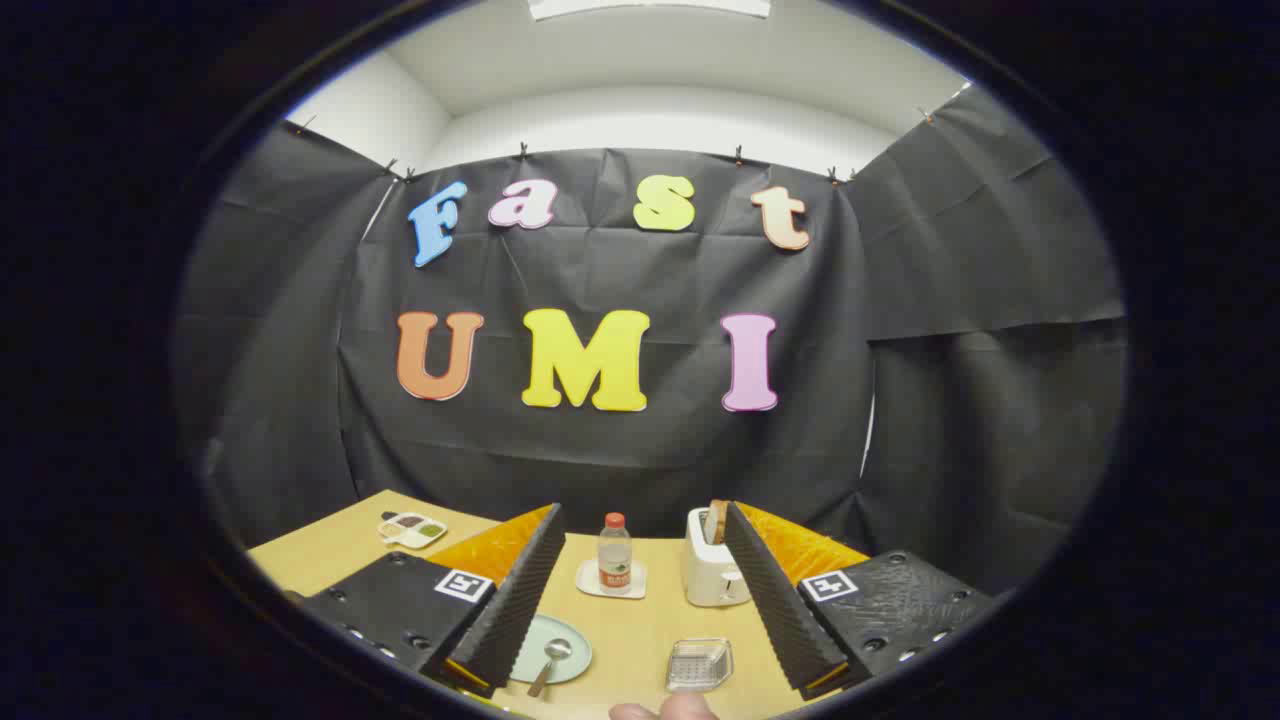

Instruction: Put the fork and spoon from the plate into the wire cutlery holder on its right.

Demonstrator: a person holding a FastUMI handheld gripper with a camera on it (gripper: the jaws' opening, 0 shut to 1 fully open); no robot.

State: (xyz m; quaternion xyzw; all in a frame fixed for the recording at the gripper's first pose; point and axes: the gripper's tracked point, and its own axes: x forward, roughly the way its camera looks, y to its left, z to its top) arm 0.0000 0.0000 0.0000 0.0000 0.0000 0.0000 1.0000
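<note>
Below, ridged jaws gape empty around a metal spoon (pixel 549 664) on its round plate (pixel 572 640).

The gripper (pixel 640 590) is showing two long wedge-shaped fingers (pixel 520 590) with ridged, sawtooth-looking inner faces. Each one is sitting on a dark textured block with round screw holes along the edge, and each block is wearing a square black-and-white marker tag (pixel 464 585). Orange panels are peeking out behind the fingers. The fingers are standing wide apart.
</note>
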